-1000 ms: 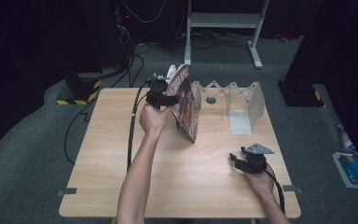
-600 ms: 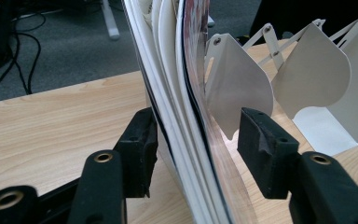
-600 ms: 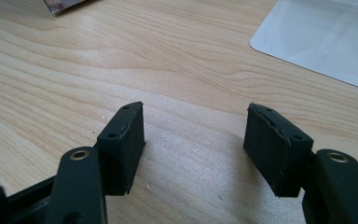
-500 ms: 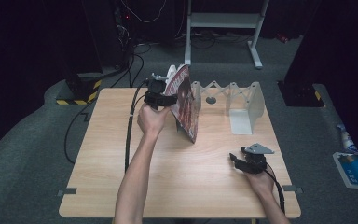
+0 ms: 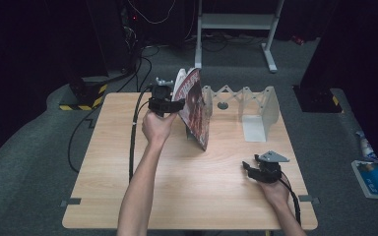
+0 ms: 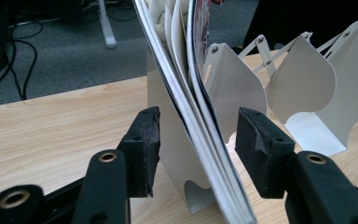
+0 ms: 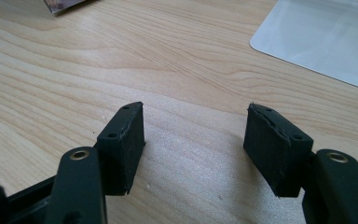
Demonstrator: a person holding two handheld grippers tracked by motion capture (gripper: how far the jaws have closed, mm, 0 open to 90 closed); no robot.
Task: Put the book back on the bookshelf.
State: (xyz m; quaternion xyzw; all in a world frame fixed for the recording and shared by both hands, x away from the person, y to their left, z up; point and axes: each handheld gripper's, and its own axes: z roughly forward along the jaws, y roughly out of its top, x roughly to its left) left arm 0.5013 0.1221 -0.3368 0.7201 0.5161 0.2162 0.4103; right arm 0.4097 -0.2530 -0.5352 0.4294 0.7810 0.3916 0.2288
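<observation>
The magazine (image 5: 195, 105) stands on edge at the far side of the table (image 5: 128, 162), leaning against the left end of the white expanding file rack (image 5: 248, 105). Its cover is dark red with a picture and some pale lettering, but the print is too small and too slanted in the high view to read, and no brand or label can be made out anywhere else. In the left gripper view the magazine (image 6: 186, 93) fills the middle as a sheaf of curved page edges, cut off at the top of the frame, with the rack's white dividers (image 6: 303, 79) behind it.

The left gripper (image 5: 163, 104) is held up at the magazine's near edge. Its fingers (image 6: 142, 149) straddle the lower pages with a gap showing on both sides, so they are released and not pressing; they have just been closing a little around the sheaf. The right gripper (image 5: 262, 169) rests low over the table near the front right corner, well apart from the magazine, and its fingers (image 7: 123, 144) stand apart with only bare wood between them.

Compared with a second ago, the left hand and magazine sit almost where they were, and the right hand has not shifted. The table's far left corner is hidden behind the left gripper
</observation>
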